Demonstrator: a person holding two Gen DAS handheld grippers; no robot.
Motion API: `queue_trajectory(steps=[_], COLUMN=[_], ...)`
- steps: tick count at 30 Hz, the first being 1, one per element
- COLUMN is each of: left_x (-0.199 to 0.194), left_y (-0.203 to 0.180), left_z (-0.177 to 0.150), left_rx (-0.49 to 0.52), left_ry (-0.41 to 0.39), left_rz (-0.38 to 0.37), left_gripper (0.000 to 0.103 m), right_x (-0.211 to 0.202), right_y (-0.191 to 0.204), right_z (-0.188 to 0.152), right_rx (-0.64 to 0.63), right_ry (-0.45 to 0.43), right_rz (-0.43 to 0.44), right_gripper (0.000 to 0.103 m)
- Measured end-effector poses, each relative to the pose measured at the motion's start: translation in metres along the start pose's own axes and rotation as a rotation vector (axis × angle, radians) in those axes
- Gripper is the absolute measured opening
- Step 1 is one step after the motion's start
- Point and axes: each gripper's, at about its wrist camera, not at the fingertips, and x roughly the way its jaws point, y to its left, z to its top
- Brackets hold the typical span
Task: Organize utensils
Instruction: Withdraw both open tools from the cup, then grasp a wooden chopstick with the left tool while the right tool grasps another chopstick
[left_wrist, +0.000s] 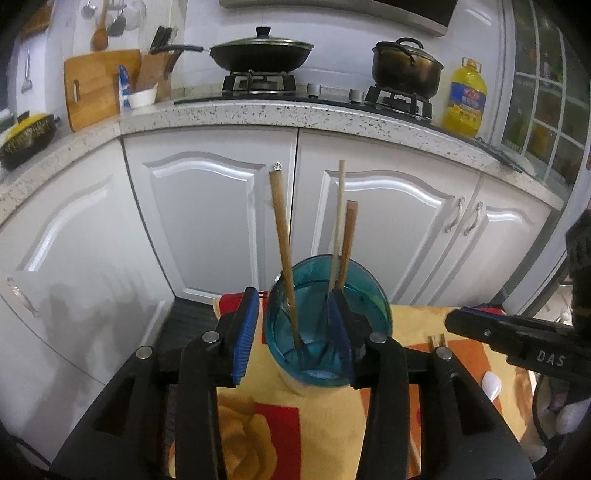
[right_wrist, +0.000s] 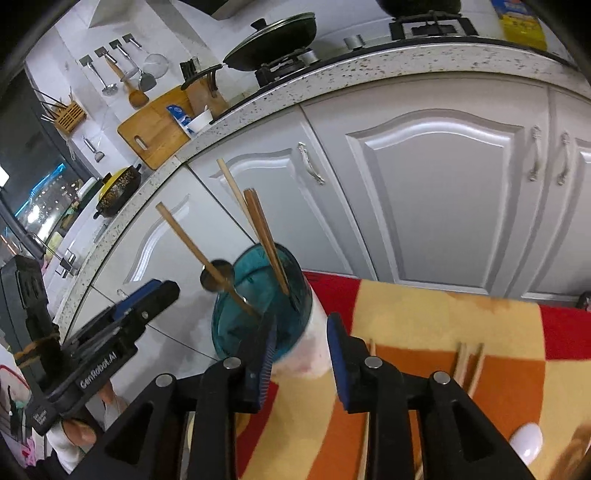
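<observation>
A teal see-through cup (left_wrist: 328, 325) stands on the patterned cloth and holds three wooden sticks: a brown handle (left_wrist: 282, 240), a pale chopstick (left_wrist: 339, 218) and a brown chopstick (left_wrist: 349, 243). My left gripper (left_wrist: 295, 332) is open, its jaws on either side of the cup near its rim. The cup also shows in the right wrist view (right_wrist: 258, 306), with a metal spoon bowl (right_wrist: 216, 275) at its rim. My right gripper (right_wrist: 301, 358) is open and empty, just in front of the cup. Loose chopsticks (right_wrist: 469, 365) and a white spoon (right_wrist: 526, 441) lie on the cloth.
The red, orange and yellow cloth (right_wrist: 443, 325) covers a small table in front of white kitchen cabinets (left_wrist: 207, 221). A speckled counter (left_wrist: 258, 110) carries a wok, a pot, an oil bottle and a cutting board. The right gripper's body (left_wrist: 517, 343) enters the left view.
</observation>
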Motion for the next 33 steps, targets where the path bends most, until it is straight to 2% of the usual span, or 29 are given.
queue_trajectory(steps=[4,6,9,13,20,26,31,32,33], left_x=[-0.017,-0.023,-0.024,-0.028,-0.029,-0.017,0.005,0.01,0.016], left_y=[-0.017,-0.027,-0.046,-0.071,-0.1,-0.096,-0.079,-0.077,-0.074], left_z=[-0.01,-0.017,-0.027,-0.041,-0.055,-0.065,-0.08,-0.084,-0.088], left_rx=[0.019,0.03,0.042,0.068,0.113,0.1,0.057,0.048,0.041], left_ry=[-0.007,-0.019,0.012,0.04,0.069,0.113,0.184,0.206,0.226], left_rz=[-0.019,-0.023,-0.064,-0.089,-0.114,-0.128,-0.138,-0.142,-0.146], left_gripper=[0.042,0.049,0.049,0.049,0.049,0.049,0.049,0.049,0.049], right_x=[-0.024,-0.043,-0.066,-0.087,-0.114,-0.117,-0.097,-0.089,-0.081], right_y=[-0.003,-0.006,-0.018,-0.039,-0.059,-0.072,-0.085,-0.088,-0.091], right_z=[-0.018,-0.03,-0.045,-0.061,-0.086,-0.099,-0.107,-0.109,-0.11], right_rx=[-0.025,-0.032,0.008,0.067,0.072,0.08,0.097,0.097,0.098], right_ry=[0.001,-0.025,-0.067,-0.076,-0.076,-0.049,0.002,0.016,0.032], right_rz=[-0.066,-0.094,-0.114,-0.145,-0.229,-0.253,-0.24,-0.238,-0.234], right_gripper=[0.03,0.035,0.039,0.039,0.039,0.043,0.043,0.042,0.037])
